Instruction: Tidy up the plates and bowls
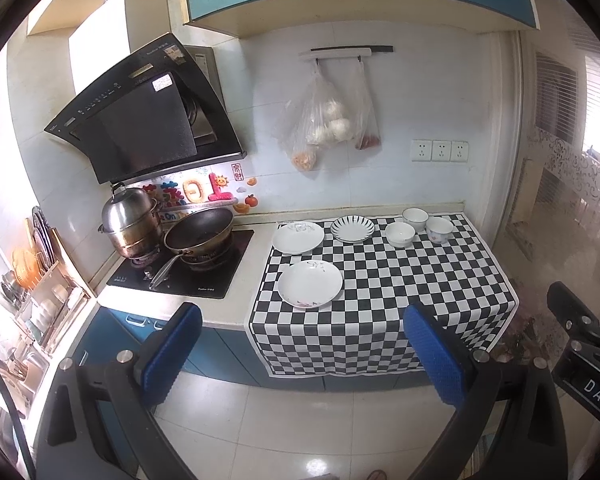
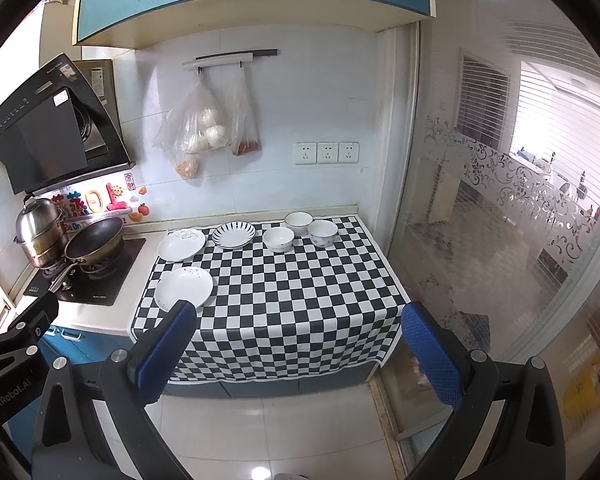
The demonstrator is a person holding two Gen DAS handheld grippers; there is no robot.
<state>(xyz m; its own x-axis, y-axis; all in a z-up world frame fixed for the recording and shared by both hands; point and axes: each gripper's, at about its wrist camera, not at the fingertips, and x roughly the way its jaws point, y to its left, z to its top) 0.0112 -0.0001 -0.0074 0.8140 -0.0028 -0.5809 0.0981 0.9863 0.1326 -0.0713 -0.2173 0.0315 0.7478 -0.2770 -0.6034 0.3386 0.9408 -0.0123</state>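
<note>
On the checkered cloth (image 1: pixel 400 280) lie three plates: a white one at the front left (image 1: pixel 310 284) (image 2: pixel 184 288), a white one at the back left (image 1: pixel 298 237) (image 2: pixel 181 244), and a striped one (image 1: pixel 352 229) (image 2: pixel 233 234). Three bowls stand at the back right: a white bowl (image 1: pixel 400 234) (image 2: pixel 278 239), a blue-rimmed bowl (image 1: pixel 415 218) (image 2: pixel 299 223) and a flowered bowl (image 1: pixel 440 229) (image 2: pixel 323 233). My left gripper (image 1: pixel 304 344) and right gripper (image 2: pixel 300 344) are both open and empty, held well back from the counter above the floor.
A stove with a wok (image 1: pixel 198 232) and a steel steamer pot (image 1: pixel 130 220) sits left of the cloth. Plastic bags (image 1: pixel 324 120) hang on the wall. A dish rack (image 1: pixel 40 292) stands at far left. A glass partition (image 2: pixel 500 240) bounds the right side.
</note>
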